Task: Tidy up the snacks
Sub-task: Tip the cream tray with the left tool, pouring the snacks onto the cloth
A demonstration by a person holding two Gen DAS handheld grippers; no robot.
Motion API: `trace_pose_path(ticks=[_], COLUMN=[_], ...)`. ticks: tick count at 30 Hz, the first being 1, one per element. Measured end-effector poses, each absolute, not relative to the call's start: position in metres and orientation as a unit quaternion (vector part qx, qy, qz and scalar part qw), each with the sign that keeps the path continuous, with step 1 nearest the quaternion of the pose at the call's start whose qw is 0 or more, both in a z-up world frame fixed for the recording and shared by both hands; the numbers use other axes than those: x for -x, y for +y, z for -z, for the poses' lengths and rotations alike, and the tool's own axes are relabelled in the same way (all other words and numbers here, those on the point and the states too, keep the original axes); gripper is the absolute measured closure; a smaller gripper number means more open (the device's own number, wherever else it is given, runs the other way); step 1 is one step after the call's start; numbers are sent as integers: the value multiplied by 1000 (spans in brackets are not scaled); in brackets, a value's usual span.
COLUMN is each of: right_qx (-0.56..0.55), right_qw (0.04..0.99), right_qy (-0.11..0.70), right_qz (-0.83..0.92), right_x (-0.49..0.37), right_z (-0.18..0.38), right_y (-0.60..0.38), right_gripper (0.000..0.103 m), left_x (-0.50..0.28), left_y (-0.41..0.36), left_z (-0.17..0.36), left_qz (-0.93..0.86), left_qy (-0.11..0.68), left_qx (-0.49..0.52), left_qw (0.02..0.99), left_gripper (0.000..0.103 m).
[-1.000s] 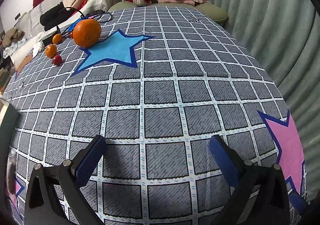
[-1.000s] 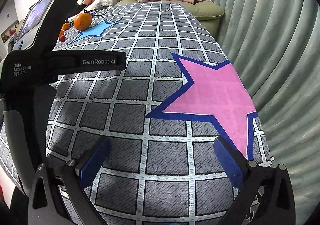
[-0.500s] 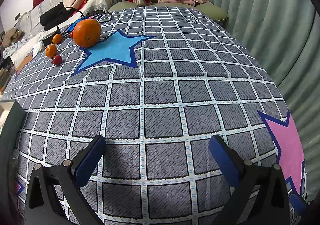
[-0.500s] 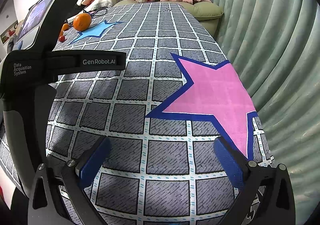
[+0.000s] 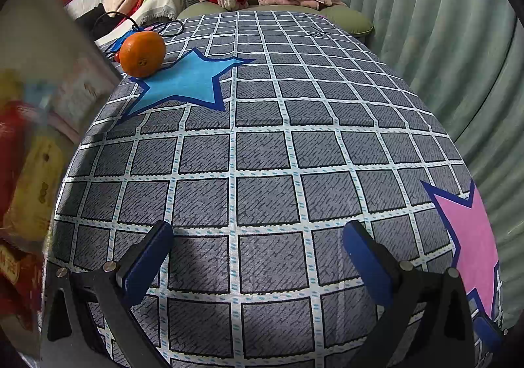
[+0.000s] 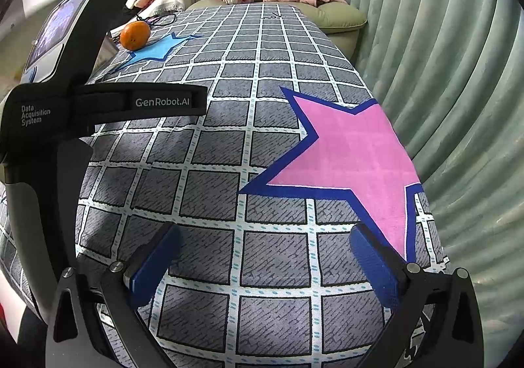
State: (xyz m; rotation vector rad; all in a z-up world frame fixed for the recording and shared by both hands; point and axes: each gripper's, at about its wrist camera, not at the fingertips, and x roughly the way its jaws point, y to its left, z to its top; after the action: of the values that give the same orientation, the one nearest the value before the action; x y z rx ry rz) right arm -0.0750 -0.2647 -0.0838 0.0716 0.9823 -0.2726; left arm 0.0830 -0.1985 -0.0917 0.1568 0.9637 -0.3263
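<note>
Left wrist view, left gripper (image 5: 257,238): jaws spread wide, nothing between them; it hovers over the checked tablecloth (image 5: 262,155).
Left wrist view, snacks: a blurred box (image 5: 62,80) fills the left edge, with red and yellow snack packets (image 5: 31,178) apparently inside; too blurred to count or read.
Left wrist view, other items: an orange (image 5: 142,53) sits at the tip of the blue star (image 5: 183,84); part of a pink star (image 5: 471,237) shows at the right.
Right wrist view, right gripper (image 6: 263,251): jaws likewise wide apart and empty, just beside the pink star.
Right wrist view, left device (image 6: 82,73): the other handheld unit blocks the left side, so the snacks are hidden here.
Progress: judged as the very start; no packet is gripped or laid out on the cloth, so all sorting appears left to do.
</note>
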Motion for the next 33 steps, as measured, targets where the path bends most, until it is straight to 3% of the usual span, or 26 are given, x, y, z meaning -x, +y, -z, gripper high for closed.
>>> trace_pose_path(ticks=[33], right_qx=[-38], right_qw=[874], right_qy=[465], right_qz=[135], right_x=[76], right_z=[86], right_y=[-263], right_gripper=[0], left_x=[-83], left_y=[-197], left_z=[92], left_qz=[156], left_qy=[461], left_qx=[-76], left_qw=[871], left_gripper=[0])
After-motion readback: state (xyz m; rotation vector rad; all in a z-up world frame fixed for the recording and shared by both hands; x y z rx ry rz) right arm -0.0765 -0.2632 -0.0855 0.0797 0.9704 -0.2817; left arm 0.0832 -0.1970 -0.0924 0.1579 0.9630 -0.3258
